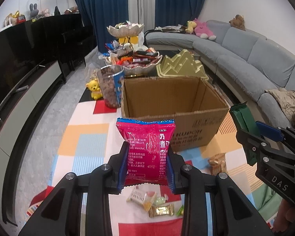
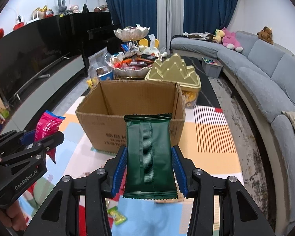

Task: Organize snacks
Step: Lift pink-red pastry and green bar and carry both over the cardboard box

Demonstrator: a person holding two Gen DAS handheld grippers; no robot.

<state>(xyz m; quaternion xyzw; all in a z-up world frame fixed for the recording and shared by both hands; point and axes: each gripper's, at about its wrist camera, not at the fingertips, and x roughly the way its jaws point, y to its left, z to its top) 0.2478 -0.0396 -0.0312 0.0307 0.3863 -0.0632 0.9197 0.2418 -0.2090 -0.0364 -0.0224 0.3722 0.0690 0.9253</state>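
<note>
A long grey sofa (image 1: pixel 251 55) is curving along the right side of the room, with a pink plush toy (image 1: pixel 203 29) lying on its far end. A black cabinet (image 1: pixel 25 45) is running along the left wall, and blue curtains (image 1: pixel 112 5) are hanging at the back. A colourful patterned mat (image 1: pixel 84 137) is covering the surface in front.

An open cardboard box (image 1: pixel 186 129) is standing upright on the mat, ahead of both grippers; from these views its inside is looking empty as far as can be seen. Behind it a gold mountain-shaped tin (image 1: pixel 179 64) is sitting beside a tiered dish (image 1: pixel 135 59) that is overflowing with wrapped snacks. A clear jar of brown nuts (image 1: pixel 110 86) is standing just left of the box, with a small yellow bear figure (image 1: pixel 94 89) next to it.

The left gripper (image 1: pixel 147 167) is clenching a pink snack packet (image 1: pixel 145 149) between its blue pads (image 1: pixel 121 169), holding it upright above the mat, short of the box's near wall. The right gripper (image 2: pixel 149 169) is grasping a dark green snack packet (image 2: pixel 150 155) in the same way, its blue pads (image 2: pixel 119 169) pressing on both sides, and the packet is standing upright in front of the box. The two grippers are side by side, near each other but apart.

A few small wrapped candies (image 1: pixel 157 206) are lying loose on the mat below the left gripper, and a green sweet (image 2: pixel 117 215) is lying under the right one. A person's fingers are showing at the handle of each gripper.
</note>
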